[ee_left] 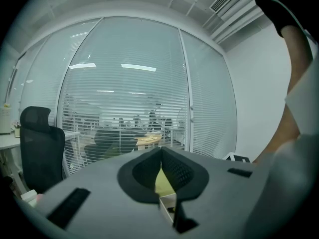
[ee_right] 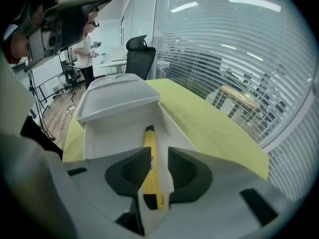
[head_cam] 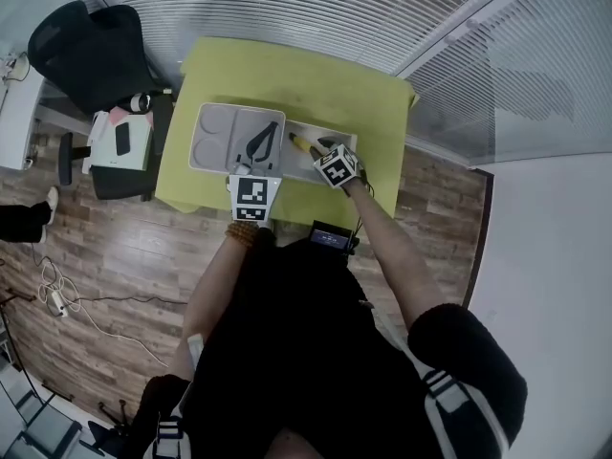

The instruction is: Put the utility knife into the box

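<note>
Lying flat on the floor of the open light-grey moulded-plastic box (ee_right: 107,128), the slim yellow utility knife (ee_right: 150,168) is a straight, smooth-cased bar with black ends. Its long axis runs along the box's deep compartment. One black end sits nearest the right gripper (ee_right: 159,156) and the other points toward the box's shallow half (ee_right: 117,96) beyond the far wall.

The right gripper has a smooth grey body and matt black pads with hollowed faces. Its jaws stand apart on either side of the knife's near end, the pads clear of the casing, so it grips nothing.

In its own view, the left gripper (ee_left: 161,151) has dimpled black pads whose tips are closed together with nothing between them. Below the tips, a sliver of green cloth and a pale box edge show.

The head view alone shows the whole layout. The box (head_cam: 206,113) rests on a table covered in lime-green cloth (head_cam: 287,75), and the knife (head_cam: 301,144) lies slantwise in the box's right half. The right gripper (head_cam: 323,147) hangs just over the knife, while the left gripper (head_cam: 261,144) is above the shallow half (head_cam: 212,142), which has round recesses. The knife's black ends show clearly only in the right gripper view.

A black office chair (head_cam: 86,51) stands well left of the box, and white slatted blinds (head_cam: 316,3) hang beyond it.
</note>
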Demonstrator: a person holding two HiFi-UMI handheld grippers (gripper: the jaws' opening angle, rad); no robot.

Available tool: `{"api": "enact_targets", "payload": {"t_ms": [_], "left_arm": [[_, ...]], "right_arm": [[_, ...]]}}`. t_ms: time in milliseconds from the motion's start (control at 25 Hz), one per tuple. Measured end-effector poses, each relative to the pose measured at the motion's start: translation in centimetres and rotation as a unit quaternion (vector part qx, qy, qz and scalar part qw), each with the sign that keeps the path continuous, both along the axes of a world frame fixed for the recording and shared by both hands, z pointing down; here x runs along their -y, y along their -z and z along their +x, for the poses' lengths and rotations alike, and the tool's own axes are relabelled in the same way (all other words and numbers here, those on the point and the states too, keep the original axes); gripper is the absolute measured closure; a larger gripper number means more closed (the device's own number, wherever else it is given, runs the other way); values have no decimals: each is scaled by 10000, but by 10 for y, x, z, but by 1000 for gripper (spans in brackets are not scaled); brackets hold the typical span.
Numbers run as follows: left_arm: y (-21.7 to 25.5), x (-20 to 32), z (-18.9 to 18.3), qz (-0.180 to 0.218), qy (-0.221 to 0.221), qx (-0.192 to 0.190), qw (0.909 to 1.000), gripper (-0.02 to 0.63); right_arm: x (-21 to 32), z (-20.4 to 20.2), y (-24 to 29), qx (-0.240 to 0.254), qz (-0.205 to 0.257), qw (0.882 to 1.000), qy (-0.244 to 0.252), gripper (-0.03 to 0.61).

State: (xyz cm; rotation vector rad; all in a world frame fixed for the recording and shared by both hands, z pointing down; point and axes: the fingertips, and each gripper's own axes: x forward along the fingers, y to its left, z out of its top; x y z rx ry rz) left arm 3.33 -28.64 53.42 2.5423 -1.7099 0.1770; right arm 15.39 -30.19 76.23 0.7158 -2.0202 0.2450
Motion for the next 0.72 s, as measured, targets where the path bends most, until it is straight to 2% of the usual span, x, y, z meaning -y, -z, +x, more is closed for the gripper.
{"api": "enact_targets", "payload": {"t_ms": [400, 720], "left_arm": [[9, 5, 20, 119, -221, 3, 9997, 601], [14, 7, 26, 188, -280, -47, 9994, 601]], "right_arm": [[13, 6, 39, 415, 403, 9978, -328, 483], [22, 4, 78, 889, 768, 9913, -592, 500]]}}
